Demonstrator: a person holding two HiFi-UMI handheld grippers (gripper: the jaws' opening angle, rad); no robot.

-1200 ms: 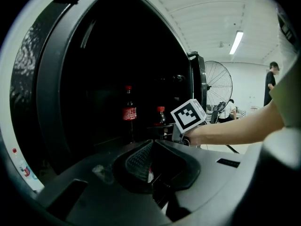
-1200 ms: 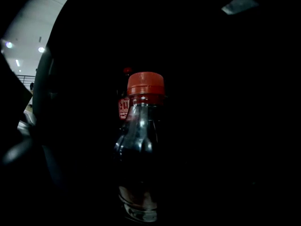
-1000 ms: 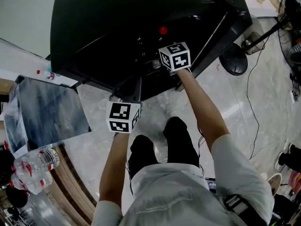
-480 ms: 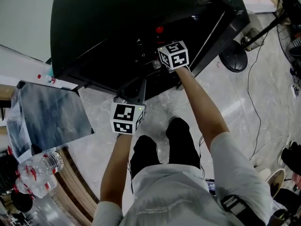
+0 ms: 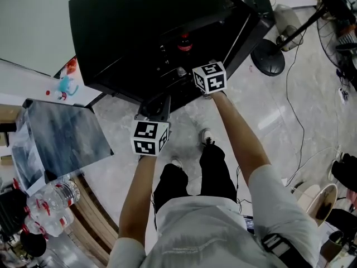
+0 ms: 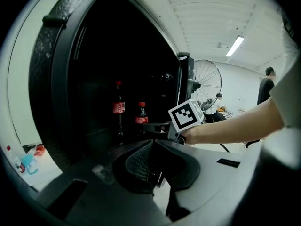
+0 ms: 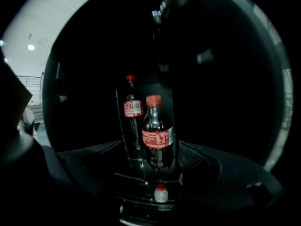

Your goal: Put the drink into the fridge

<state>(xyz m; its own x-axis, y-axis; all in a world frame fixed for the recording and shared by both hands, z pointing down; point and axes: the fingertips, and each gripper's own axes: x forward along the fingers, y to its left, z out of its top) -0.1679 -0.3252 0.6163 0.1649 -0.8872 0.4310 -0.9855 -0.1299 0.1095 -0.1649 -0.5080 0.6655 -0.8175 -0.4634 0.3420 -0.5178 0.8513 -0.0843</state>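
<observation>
One red-labelled cola bottle [image 7: 157, 140] inside fridge [image 5: 122, 32]

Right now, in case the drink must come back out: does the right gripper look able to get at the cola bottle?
Probably yes. The cola bottle stands upright inside the open fridge, between the right gripper's parted jaws, and nothing blocks the way to it.
</observation>
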